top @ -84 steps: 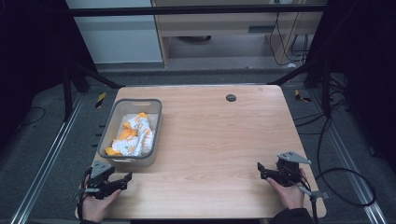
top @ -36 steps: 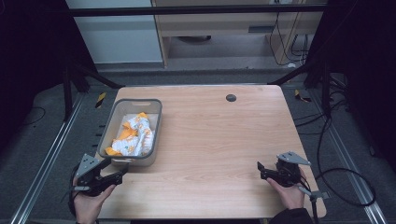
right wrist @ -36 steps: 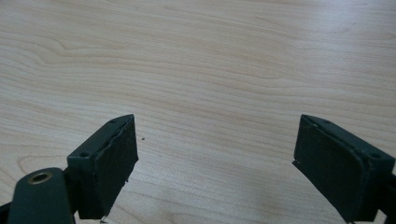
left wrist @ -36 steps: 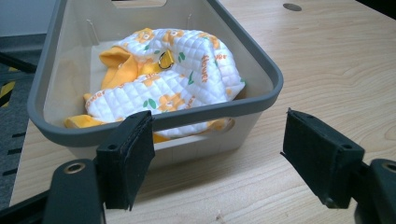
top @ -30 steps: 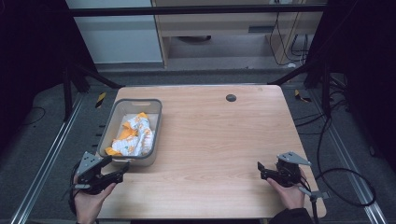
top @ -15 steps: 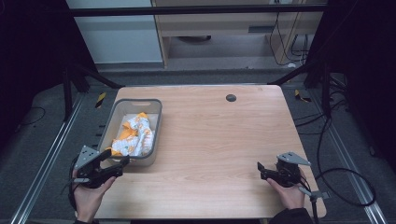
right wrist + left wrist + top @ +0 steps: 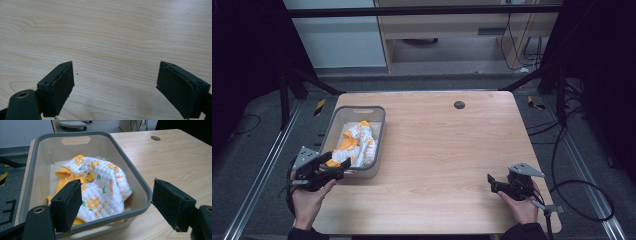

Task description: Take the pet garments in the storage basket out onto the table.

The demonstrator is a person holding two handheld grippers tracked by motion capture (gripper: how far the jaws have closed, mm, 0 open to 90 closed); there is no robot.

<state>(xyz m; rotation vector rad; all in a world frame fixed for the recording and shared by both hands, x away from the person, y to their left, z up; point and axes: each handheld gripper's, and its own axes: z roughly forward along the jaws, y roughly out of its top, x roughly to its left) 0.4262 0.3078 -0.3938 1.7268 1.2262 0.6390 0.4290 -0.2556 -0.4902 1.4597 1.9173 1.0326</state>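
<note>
A grey plastic bin (image 7: pixel 379 131) sits on the wooden table (image 7: pixel 452 150) toward nine o'clock from the tabletop's centre; in the high view its long axis runs roughly from six to twelve o'clock, tilted slightly toward one o'clock, with a slot handle cut in the far short wall; the near short wall lies close to the table's near-left part.

Inside the bin lies a crumpled quilted cloth (image 7: pixel 100 187), white with orange flowers and green leaves and the word "flower" printed on it, with an orange lining showing at its left side; a small metal ring (image 7: pixel 90 177) rests on the folds near the middle; the cloth's bundle stretches along the bin's length, heaped against the near wall.

The left gripper (image 7: pixel 334 167) is held in the left hand (image 7: pixel 307 200) at about eight o'clock on the table, pointing toward two o'clock at the bin's near corner; in the left gripper view its jaws stand wide apart, one pad before the bin's near rim, the other over bare wood beside the bin, holding nothing.

The right gripper (image 7: pixel 492 182) sits in the right hand (image 7: pixel 522 207) at about five o'clock, pointing toward nine o'clock across the table; its jaws are also spread wide over bare wood, empty.

A small dark round grommet (image 7: pixel 459 104) lies in the tabletop at twelve o'clock, well apart from the bin.
</note>
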